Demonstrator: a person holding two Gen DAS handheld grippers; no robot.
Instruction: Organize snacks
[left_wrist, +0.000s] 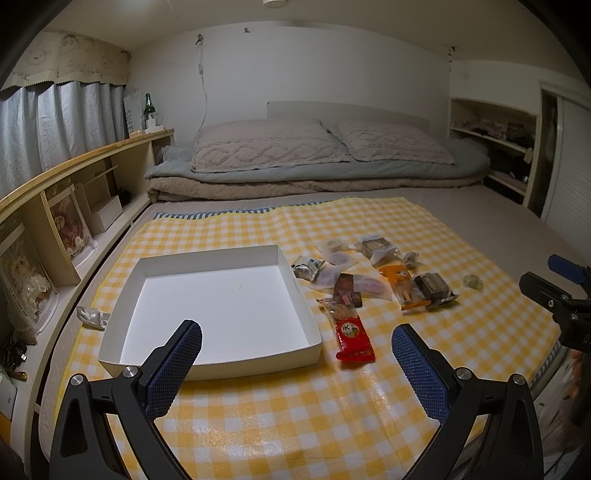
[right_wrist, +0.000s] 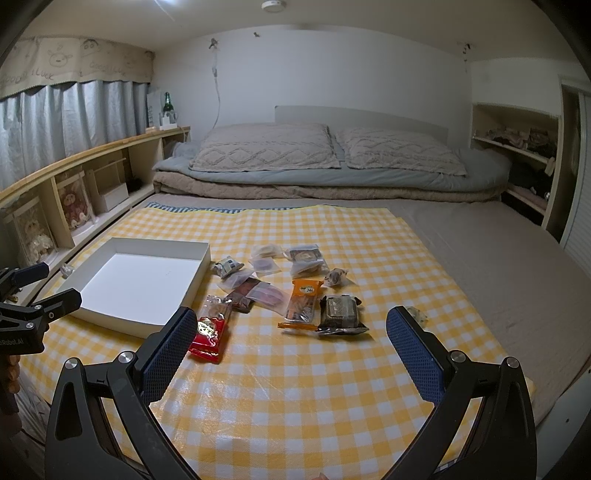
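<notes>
your snacks (right_wrist: 284, 291) lie scattered on the checked cloth (right_wrist: 295, 387) just right of the empty white box (left_wrist: 218, 310), on the bed, while your left gripper (left_wrist: 296, 341) and right gripper (right_wrist: 291, 326) both hover above the cloth, fingers wide, holding nothing.

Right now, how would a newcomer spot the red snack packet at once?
Find the white box on the yellow checked cloth. Just off its near right corner lies the red snack packet, lengthwise. It alone has a bright red lower half under a clear top.
</notes>
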